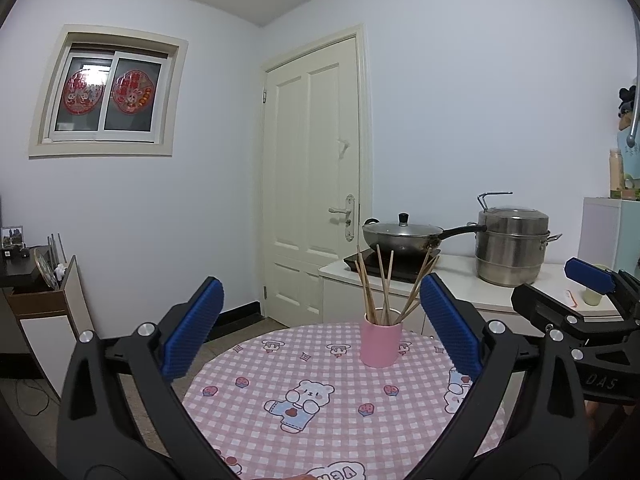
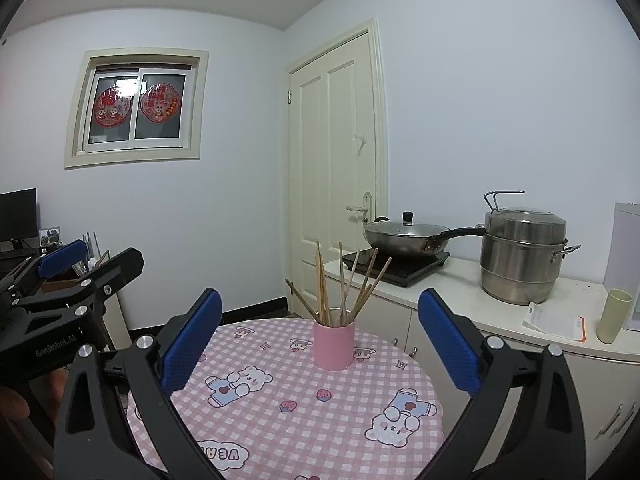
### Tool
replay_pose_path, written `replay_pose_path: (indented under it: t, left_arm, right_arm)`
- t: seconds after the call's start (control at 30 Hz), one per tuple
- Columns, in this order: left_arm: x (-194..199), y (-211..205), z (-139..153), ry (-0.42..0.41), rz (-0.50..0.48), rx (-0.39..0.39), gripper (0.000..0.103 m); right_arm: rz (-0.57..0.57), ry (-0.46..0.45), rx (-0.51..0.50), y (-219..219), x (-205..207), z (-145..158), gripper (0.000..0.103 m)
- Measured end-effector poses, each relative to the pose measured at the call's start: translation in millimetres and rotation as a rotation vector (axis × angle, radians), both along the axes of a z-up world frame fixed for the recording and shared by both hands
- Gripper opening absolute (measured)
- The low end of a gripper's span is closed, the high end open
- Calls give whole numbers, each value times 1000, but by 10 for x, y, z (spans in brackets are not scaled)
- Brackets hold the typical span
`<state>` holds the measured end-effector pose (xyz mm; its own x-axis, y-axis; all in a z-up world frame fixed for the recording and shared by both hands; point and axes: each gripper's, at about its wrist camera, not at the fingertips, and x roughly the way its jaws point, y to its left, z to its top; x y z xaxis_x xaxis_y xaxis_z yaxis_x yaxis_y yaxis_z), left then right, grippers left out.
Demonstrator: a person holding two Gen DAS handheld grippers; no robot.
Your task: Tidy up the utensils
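A pink cup (image 1: 380,343) (image 2: 334,345) stands upright on the far side of a round table with a pink checked bear cloth (image 1: 320,408) (image 2: 288,408). Several wooden chopsticks (image 1: 384,288) (image 2: 344,284) stick up out of it, fanned apart. My left gripper (image 1: 320,292) is open, held above the near part of the table, short of the cup, nothing between its blue pads. My right gripper (image 2: 320,308) is open too, level with the left one and empty. Each wrist view catches the other gripper at its edge.
Behind the table runs a white counter (image 2: 480,300) with a lidded wok (image 2: 408,236) on an induction hob, a steel steamer pot (image 2: 524,256), a pale cup (image 2: 614,316) and a paper. A closed cream door (image 2: 336,168) is behind. A low shelf (image 1: 44,300) stands left.
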<state>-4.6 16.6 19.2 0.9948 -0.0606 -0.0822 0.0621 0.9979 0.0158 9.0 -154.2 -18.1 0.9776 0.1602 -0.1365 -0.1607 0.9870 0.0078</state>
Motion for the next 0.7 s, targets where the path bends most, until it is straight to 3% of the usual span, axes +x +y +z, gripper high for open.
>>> replay_pose_path:
  t: [0.7]
  left_arm:
    - [-8, 7, -25, 0, 23, 13, 97]
  right_arm:
    - [12, 18, 11, 55, 9, -36, 95]
